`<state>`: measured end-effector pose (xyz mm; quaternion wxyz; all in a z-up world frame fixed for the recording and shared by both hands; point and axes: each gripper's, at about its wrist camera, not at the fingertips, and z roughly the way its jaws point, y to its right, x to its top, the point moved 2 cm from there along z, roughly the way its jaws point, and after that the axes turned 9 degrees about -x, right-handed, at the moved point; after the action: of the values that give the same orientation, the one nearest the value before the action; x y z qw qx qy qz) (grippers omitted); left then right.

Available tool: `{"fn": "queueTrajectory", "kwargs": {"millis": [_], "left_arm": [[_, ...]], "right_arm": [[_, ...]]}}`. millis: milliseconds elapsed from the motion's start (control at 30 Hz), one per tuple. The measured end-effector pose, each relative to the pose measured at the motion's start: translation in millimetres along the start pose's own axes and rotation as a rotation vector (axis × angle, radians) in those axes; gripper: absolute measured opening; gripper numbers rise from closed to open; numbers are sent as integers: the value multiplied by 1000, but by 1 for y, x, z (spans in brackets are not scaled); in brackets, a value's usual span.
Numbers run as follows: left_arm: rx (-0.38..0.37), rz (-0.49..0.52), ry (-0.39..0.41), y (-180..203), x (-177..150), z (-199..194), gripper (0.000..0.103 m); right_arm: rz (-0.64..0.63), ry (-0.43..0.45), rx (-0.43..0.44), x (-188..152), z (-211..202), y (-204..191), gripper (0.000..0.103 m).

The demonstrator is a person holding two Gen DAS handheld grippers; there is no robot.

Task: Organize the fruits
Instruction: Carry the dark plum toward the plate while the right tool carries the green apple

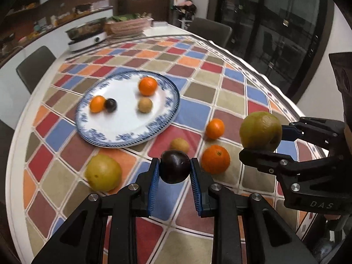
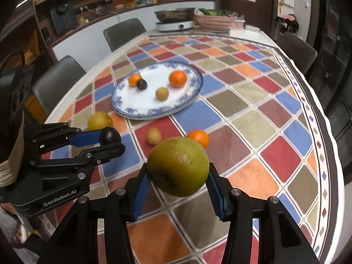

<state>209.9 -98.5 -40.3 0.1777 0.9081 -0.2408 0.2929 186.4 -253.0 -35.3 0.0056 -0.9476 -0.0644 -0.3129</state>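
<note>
With a fruit in each gripper, I judge the step is carrying both over to the plate (image 1: 169,101), so I want each lowered onto bare white, clear of the four fruits there, before releasing. My left gripper (image 1: 175,170) is clamped narrow on the dark plum (image 1: 173,169), my right gripper (image 2: 178,181) closed wider on the green pear (image 2: 178,166); both fruits hang above the surface (image 2: 253,127), short of the plate.
</note>
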Motion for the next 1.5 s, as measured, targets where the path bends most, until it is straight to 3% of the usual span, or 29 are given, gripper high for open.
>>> {"fn": "queueTrajectory", "kwargs": {"millis": [267, 600, 1033, 1500], "left_arm": [[37, -21, 66, -15, 17, -26, 28], [85, -11, 82, -43, 39, -30, 28], [82, -17, 43, -84, 57, -4, 28], [74, -20, -53, -124, 69, 45, 28]], "right_arm": [[-33, 58, 31, 29, -11, -11, 50], [-82, 97, 63, 72, -8, -27, 50], [-120, 19, 94, 108, 44, -42, 50], [-124, -28, 108, 144, 103, -49, 50]]}}
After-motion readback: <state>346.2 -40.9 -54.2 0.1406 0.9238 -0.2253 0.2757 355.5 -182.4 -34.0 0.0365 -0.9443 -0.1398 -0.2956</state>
